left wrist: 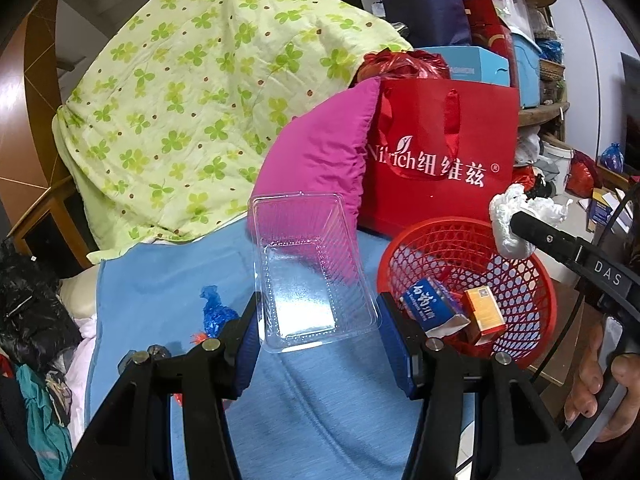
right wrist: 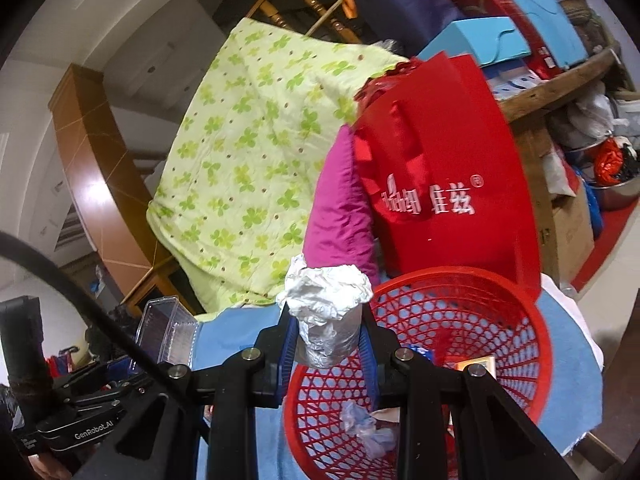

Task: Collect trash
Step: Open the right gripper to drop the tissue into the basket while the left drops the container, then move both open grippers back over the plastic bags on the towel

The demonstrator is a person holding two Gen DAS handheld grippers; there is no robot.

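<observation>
A crumpled white plastic wad [right wrist: 326, 312] sits pinched between the closed-down pads of the right gripper [right wrist: 329, 344], poised at the near-left rim of the round red lattice plastic basket [right wrist: 536, 344] on a blue cloth-covered surface [left wrist: 168, 276]. A blue-and-white carton [left wrist: 430, 306] and an orange carton [left wrist: 484, 314] already lie inside the basket. To the left, the left gripper [left wrist: 320, 326] has a clear rectangular plastic tray [left wrist: 310, 268] clamped between its pads at about half opening, the tray tilted up above the cloth.

The drop looks best made once the wad is carried further over the basket's middle, so that it falls past the rim and not onto the cloth; light plastic may cling to a pad, so a wide release seems wise. The tray should follow flat side down, angled to clear the rim.

Room is tight at the far side: a red paper gift bag [left wrist: 440, 152] and a magenta cushion [left wrist: 320, 148] stand just behind the basket. The near and right sides look more open, though the cloth's edge falls away at the right.
</observation>
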